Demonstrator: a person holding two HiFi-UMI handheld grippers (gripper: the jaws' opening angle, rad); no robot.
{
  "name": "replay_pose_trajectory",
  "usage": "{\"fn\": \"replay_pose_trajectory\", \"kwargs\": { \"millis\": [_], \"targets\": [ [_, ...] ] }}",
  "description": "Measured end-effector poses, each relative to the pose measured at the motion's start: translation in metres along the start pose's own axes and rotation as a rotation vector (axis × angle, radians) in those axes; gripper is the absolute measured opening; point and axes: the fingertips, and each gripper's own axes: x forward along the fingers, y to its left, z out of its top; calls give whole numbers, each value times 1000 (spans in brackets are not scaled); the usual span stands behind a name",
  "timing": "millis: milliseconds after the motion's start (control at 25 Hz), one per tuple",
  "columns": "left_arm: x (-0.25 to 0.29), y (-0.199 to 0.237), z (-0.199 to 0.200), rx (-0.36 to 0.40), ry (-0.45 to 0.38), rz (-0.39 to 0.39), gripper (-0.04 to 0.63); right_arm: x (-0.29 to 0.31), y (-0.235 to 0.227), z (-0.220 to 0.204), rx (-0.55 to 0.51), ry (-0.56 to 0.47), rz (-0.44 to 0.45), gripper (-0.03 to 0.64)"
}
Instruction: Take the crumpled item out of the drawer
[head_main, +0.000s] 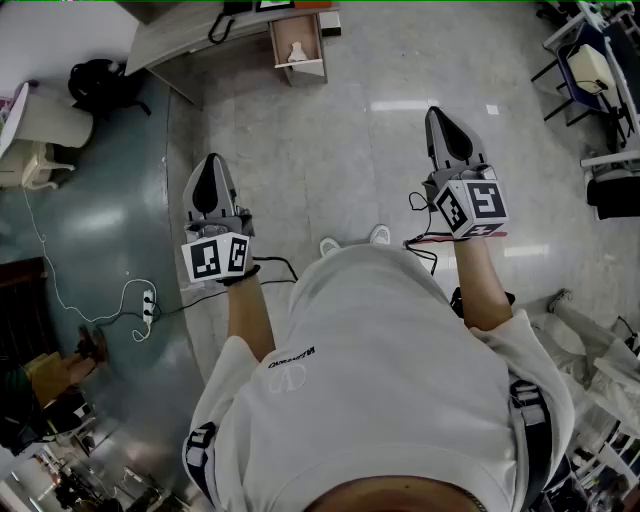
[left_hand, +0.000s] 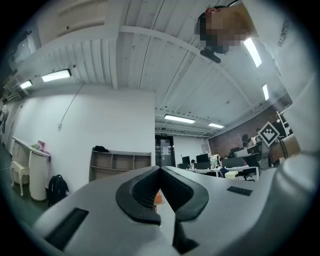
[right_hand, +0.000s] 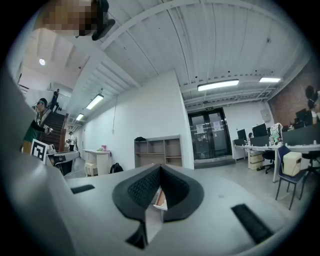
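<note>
Lying lengthwise in drawer (head_main: 305, 70), crumpled item (head_main: 297, 51)

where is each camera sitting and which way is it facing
Head view: on the person's head, facing steeply down; shows shirt, forearms, left gripper, right gripper, drawer ahead.
Left gripper view: on the left gripper, facing forward along its shut jaws; the shirt fills the right edge.
Right gripper view: on the right gripper, facing forward along its shut jaws.
Shared: both gripper views show the same shelf.
</note>
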Motion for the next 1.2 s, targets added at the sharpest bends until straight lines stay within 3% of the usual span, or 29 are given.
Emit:
{"fn": "replay_pose_trajectory", "kwargs": {
  "millis": [360, 840, 1200],
  "targets": [
    [-4, -7, 6, 23, -8, -14, -2, -5, 5, 2, 0, -13, 13, -3],
    [-11, 14, 0, -12, -6, -49, -3, -1, 28, 10, -5, -27, -25, -2],
    [-16, 23, -29, -60, 58, -112, -3, 7, 47, 5, -9, -23, -69, -2]
  ]
}}
